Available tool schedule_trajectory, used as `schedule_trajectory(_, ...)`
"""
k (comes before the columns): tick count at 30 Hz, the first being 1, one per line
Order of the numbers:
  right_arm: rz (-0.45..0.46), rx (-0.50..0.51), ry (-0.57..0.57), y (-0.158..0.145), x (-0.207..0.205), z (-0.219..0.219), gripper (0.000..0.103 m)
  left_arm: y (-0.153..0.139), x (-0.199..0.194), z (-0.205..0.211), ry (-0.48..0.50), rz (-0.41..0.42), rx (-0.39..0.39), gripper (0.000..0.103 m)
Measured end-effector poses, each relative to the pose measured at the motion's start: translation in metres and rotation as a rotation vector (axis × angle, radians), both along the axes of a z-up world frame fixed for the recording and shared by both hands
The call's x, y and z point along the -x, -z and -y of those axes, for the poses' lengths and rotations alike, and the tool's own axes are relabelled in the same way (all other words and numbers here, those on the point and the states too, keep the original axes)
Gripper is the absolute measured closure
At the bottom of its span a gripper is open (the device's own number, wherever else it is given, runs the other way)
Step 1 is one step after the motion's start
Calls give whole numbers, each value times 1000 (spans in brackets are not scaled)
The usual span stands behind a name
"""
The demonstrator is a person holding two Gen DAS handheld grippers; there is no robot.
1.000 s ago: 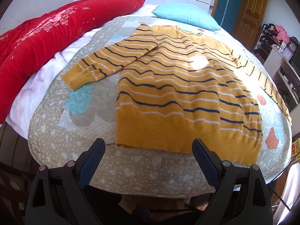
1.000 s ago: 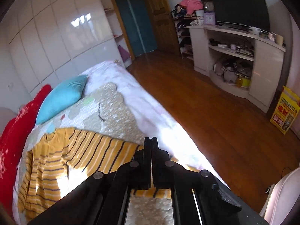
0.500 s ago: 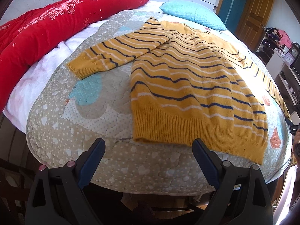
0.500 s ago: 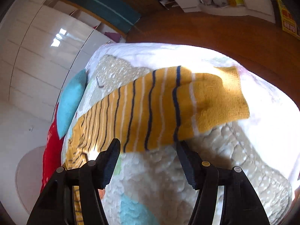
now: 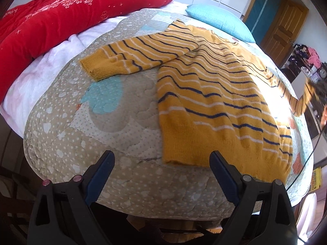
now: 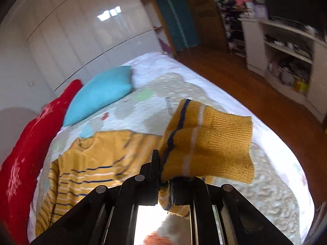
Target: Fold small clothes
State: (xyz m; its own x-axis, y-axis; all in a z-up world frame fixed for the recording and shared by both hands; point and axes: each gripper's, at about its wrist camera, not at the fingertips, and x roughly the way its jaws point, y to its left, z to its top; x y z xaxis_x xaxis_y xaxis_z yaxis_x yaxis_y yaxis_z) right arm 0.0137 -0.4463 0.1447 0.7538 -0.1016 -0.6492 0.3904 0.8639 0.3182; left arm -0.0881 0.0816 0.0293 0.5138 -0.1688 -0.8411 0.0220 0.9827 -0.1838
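A yellow sweater with navy and white stripes lies flat on the quilted bedspread. Its left sleeve stretches out toward the red duvet. My left gripper is open and empty, low over the bed's near edge, just short of the sweater's hem. My right gripper is shut on the right sleeve near its cuff and holds it lifted off the bed. In the left wrist view that lifted sleeve hangs in the air at the right edge. The sweater body also shows in the right wrist view.
A red duvet lies along the bed's left side and a turquoise pillow at its head. In the right wrist view a white shelf unit stands across a wooden floor. White wardrobe doors line the far wall.
My right gripper has shut on the right sleeve's cuff end and lifted it off the bed. My left gripper has drifted left and closer to the bed, still open.
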Motion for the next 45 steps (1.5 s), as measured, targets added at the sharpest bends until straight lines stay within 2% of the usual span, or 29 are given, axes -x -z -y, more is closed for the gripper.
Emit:
schedule_trajectory(3,-2,64,-191,-11,-63,-86,94,2,1,-15,-28,3,13,10)
schedule_trajectory(7,-36,110,-406,4,-126,-204,94,5,4,-39,-86,2,26,10)
schedule_trajectory(11,-116,188,-552,42,-170,-299,95,15,5,-67,-160,-23,38,10)
schedule_trajectory(13,-178,219,-609,69,-185,-334,95,20,7,-78,-187,-36,53,10)
schedule_trajectory(15,-236,281,-641,92,-198,-358,90,23,9,-89,-208,-40,65,10)
schedule_trajectory(17,-261,321,-674,104,-198,-375,88,23,12,-98,-225,-34,76,10)
schedule_trajectory(20,-256,320,-723,105,-190,-389,86,21,14,-107,-247,-20,92,10)
schedule_trajectory(21,-247,298,-742,102,-188,-392,84,20,15,-109,-254,-16,98,10)
schedule_trajectory(23,-221,234,-755,92,-183,-389,68,18,15,-115,-271,-8,105,10)
schedule_trajectory(25,-204,171,-754,81,-176,-386,64,15,17,-122,-288,4,106,10)
schedule_trajectory(27,-195,158,-785,71,-162,-393,64,12,19,-131,-320,16,107,10)
schedule_trajectory(32,-168,212,-1029,59,-99,-447,40,11,27,-166,-432,22,119,10)
schedule_trajectory(34,-166,252,-1144,64,-71,-475,37,11,32,-177,-466,23,117,10)
schedule_trajectory(37,-164,394,-1294,82,-35,-517,34,12,40,-185,-490,26,121,10)
schedule_trajectory(40,-150,594,-1335,107,-17,-551,34,15,43,-189,-493,23,130,10)
schedule_trajectory(41,-147,638,-1327,115,-18,-558,38,16,45,-190,-493,22,135,10)
schedule_trajectory(42,-151,661,-1314,121,-22,-562,48,17,45,-192,-494,22,141,10)
schedule_trajectory(43,-169,653,-1299,125,-28,-566,85,18,46,-194,-497,24,148,10)
schedule_trajectory(44,-194,637,-1272,128,-36,-570,93,18,48,-195,-500,26,151,10)
schedule_trajectory(45,-192,626,-1244,127,-43,-574,93,18,50,-196,-502,28,151,10)
